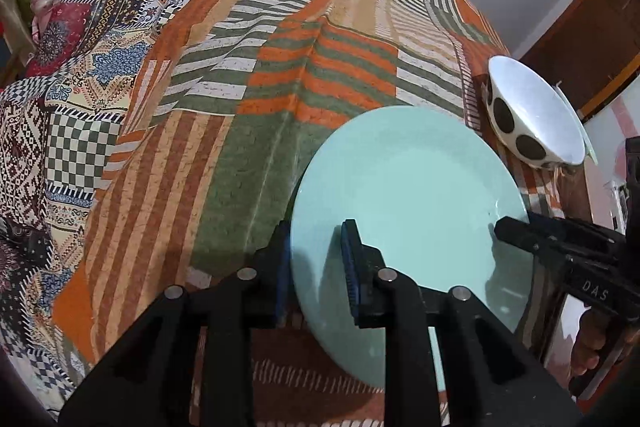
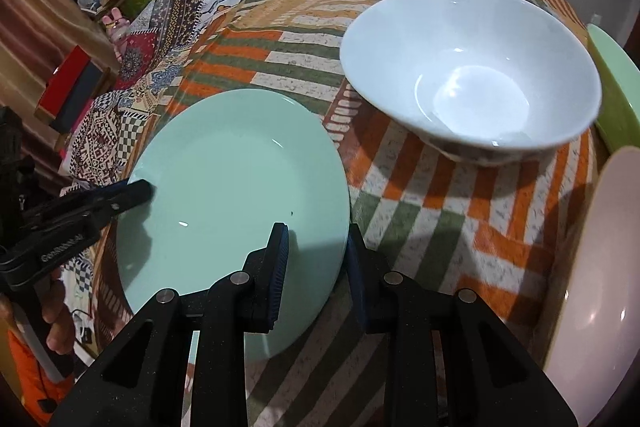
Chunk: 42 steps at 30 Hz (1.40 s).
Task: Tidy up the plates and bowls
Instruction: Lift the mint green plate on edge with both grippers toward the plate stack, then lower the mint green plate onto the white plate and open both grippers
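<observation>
1. Currently, a round pale mint-green glazed plate [image 2: 236,187] lies on the patchwork cloth in orange, green and cream stripes [image 1: 240,87] that covers the bench, close to its near edge.
2. Left hand-held gripper [image 1: 316,267]: fingers straddle the plate's left rim, one above the face and one outside the edge, clamped on the rim by the look of it.
3. Right hand-held gripper [image 2: 318,267]: the same arrangement on the plate's right rim, jaws narrow and closed on the rim.
4. Plate surface is plain, glossy and unpatterned, with small highlights and one dark speck near the right rim.
5. Handling, my judgement: stiff, breakable and slick under the pads. The rim is the only place to hold, and opposite grips should keep it level.
6. A white glazed bowl with dark round spots on its outside [image 1: 532,115] stands beyond the plate toward the right edge, well apart. It is likely heavier and deep-walled; take it by the rim.
7. A pale pink plate [image 2: 600,287] and a light green dish [image 2: 616,87] show partly at the right edge.
</observation>
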Motion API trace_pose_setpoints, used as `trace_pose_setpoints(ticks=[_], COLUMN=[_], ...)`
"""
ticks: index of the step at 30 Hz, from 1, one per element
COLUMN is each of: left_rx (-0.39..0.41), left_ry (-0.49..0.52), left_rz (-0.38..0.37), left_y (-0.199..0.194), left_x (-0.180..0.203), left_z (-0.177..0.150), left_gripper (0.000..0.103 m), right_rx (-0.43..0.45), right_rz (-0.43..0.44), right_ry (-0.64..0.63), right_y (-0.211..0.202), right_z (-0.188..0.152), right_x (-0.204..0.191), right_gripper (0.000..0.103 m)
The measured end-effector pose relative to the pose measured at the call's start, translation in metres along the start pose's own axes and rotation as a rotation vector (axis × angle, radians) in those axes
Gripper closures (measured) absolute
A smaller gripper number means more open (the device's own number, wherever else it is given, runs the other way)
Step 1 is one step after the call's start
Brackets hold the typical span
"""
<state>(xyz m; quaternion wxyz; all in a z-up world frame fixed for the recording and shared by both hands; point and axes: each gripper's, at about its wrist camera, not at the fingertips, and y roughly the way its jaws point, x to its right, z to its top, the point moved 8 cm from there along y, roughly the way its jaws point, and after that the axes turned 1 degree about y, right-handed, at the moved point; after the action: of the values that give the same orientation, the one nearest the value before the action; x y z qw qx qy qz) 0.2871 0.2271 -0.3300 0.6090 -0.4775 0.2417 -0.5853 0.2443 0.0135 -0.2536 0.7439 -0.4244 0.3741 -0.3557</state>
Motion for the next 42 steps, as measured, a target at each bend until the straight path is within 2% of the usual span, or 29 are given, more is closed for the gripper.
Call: trace_pose_setpoints(ticks=[7, 14, 28, 42], left_rx=[0.009, 0.064, 0.162, 0.215], left_ry=[0.031, 0.084, 0.088, 0.141], left_rz=[0.026, 0.056, 0.027, -0.007], left_y=[-0.009, -0.043, -0.116, -0.163], left_x=[0.008, 0.026, 0.067, 0.121], left_z=[-0.006, -0.016, -0.035, -0.06], left_gripper=[0.08, 0.08, 0.08, 0.08], right_rx=[0.009, 0.05, 0.208, 0.303], right_rz=[-0.01, 0.003, 0.048, 0.059], right_ry=[0.002, 0.009, 0.012, 0.036], right_y=[-0.004, -0.025, -0.103, -0.159], right_z=[-0.002, -0.01, -0.023, -0.055], right_x=[0.001, 0.001, 0.002, 0.018], right_gripper=[0.076, 0.076, 0.076, 0.076])
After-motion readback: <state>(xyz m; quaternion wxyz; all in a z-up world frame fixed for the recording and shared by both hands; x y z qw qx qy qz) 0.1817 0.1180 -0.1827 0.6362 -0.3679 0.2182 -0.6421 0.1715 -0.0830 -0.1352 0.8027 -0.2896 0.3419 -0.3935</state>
